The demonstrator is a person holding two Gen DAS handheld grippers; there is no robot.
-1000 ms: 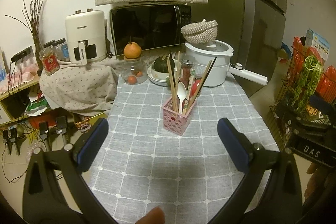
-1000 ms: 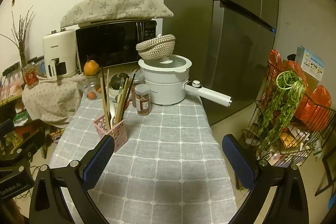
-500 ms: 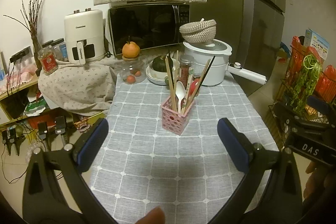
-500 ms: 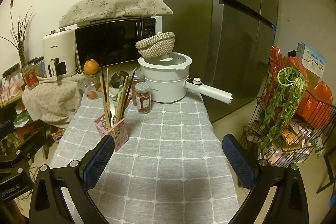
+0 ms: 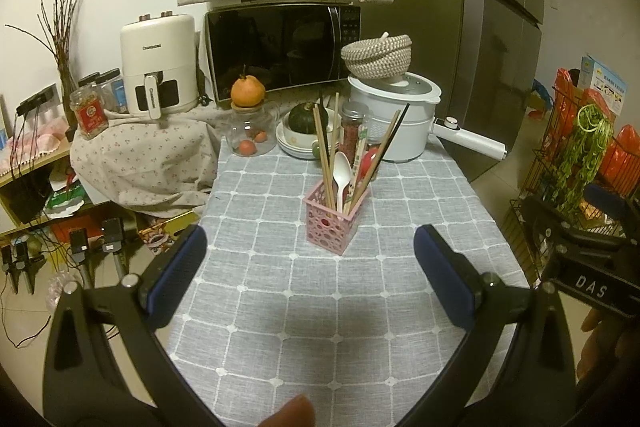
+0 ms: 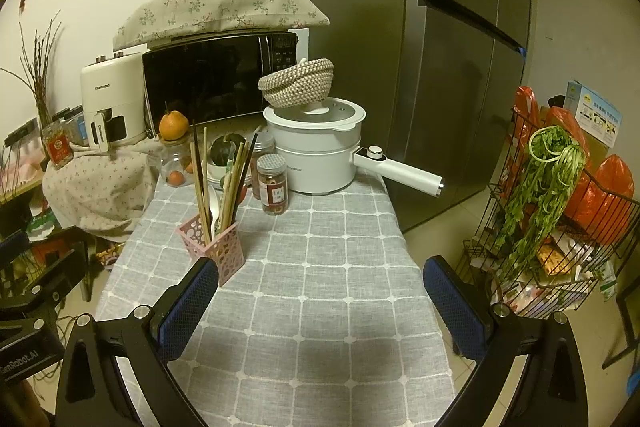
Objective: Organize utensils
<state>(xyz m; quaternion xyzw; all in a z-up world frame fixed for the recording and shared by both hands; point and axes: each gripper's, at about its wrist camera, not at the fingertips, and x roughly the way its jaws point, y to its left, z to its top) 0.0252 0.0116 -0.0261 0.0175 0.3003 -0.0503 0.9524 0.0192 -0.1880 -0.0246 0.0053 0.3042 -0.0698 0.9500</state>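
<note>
A pink perforated utensil holder (image 5: pixel 334 217) stands mid-table on the grey checked tablecloth (image 5: pixel 320 299). It holds several wooden and dark chopsticks (image 5: pixel 324 151), a white spoon (image 5: pixel 343 169) and a red utensil (image 5: pixel 368 163). It also shows in the right wrist view (image 6: pixel 214 247), left of centre. My left gripper (image 5: pixel 310 245) is open and empty, hovering in front of the holder. My right gripper (image 6: pixel 320 277) is open and empty, to the right of the holder.
At the back of the table stand a white electric pot (image 6: pixel 320 155) with a long handle, a spice jar (image 6: pixel 274 183), a glass jar (image 5: pixel 250 135) with an orange on top, and bowls with a squash (image 5: pixel 306 119). A wire vegetable rack (image 6: pixel 560 219) stands right.
Both grippers have drifted back a little, so the holder looks slightly farther and lower in both views. Jaws stay open.
</note>
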